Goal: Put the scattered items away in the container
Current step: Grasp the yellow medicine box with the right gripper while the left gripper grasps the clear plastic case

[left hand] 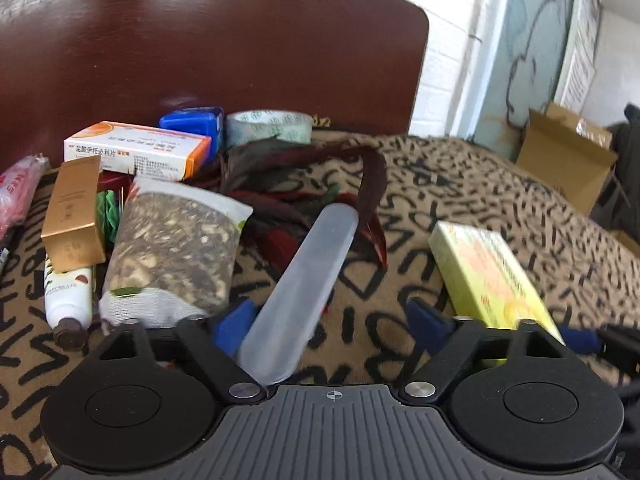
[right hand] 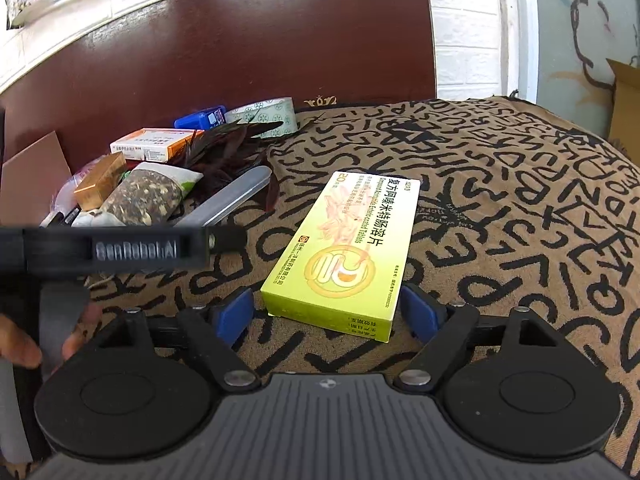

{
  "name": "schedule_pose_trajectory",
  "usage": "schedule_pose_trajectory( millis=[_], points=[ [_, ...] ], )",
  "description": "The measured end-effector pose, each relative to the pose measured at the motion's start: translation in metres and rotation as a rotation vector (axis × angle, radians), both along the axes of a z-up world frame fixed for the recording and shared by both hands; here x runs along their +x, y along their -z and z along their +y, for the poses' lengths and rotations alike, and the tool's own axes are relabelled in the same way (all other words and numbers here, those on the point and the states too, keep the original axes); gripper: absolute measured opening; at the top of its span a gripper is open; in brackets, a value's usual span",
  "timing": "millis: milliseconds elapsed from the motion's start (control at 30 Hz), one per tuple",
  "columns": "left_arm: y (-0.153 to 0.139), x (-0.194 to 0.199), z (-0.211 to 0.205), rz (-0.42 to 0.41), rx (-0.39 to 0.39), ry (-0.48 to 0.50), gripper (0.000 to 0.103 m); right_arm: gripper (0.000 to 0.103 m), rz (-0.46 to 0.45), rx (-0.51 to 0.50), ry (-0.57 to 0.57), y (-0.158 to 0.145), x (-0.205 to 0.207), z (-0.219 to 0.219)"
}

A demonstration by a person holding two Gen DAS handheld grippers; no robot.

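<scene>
Two grippers wide, nothing gripped | right gripper (right hand: 327,314) straddles yellow-green tablet box (right hand: 347,256): light, stiff card, crushable; pinch long sides | left gripper (left hand: 334,322) by translucent plastic case (left hand: 298,292): slippery, take mid-length

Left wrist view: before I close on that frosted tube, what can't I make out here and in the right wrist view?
- Container: not identifiable in either view.
- Frosted plastic tube: near end hidden behind the left tongs, so contact is unclear.
- Yellow-green tablet box: blurred, partly behind the tongs' body; sharp in right view.
</scene>
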State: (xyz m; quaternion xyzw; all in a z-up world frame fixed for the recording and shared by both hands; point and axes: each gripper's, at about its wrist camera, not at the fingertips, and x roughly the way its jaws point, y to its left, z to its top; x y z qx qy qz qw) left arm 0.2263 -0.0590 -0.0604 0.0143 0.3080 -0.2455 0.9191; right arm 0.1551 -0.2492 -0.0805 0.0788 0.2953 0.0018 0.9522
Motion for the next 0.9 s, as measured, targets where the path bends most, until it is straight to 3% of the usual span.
schedule_pose_trajectory(
  millis=[67,300,333,433,667,800,900],
  points=[
    [0.000,-0.001,0.005,0.003,0.006,-0.026,0.066,0.084,0.000,-0.001,0.005,0.000,0.001,0.001],
    [0.001,-0.002,0.012,0.009,0.004,-0.062,0.046,0.083,0.003,-0.027,0.022,0.001,0.002,0.004],
    [0.001,-0.004,0.011,0.007,0.012,-0.067,0.036,0.080,0.005,-0.038,0.028,0.001,0.002,0.005],
    [0.000,-0.010,0.014,0.017,0.005,-0.081,0.027,0.076,0.005,-0.068,0.043,0.001,0.002,0.007],
    [0.000,-0.044,0.030,0.048,-0.064,-0.051,0.025,0.076,0.015,-0.093,0.034,-0.001,-0.006,0.015],
    [0.002,-0.071,0.052,0.090,-0.157,-0.043,0.025,0.076,0.014,-0.088,-0.052,-0.004,-0.037,0.033],
    [0.001,-0.102,0.070,0.097,-0.171,-0.057,0.025,0.076,0.010,-0.075,-0.157,-0.006,-0.068,0.051]
  ],
)
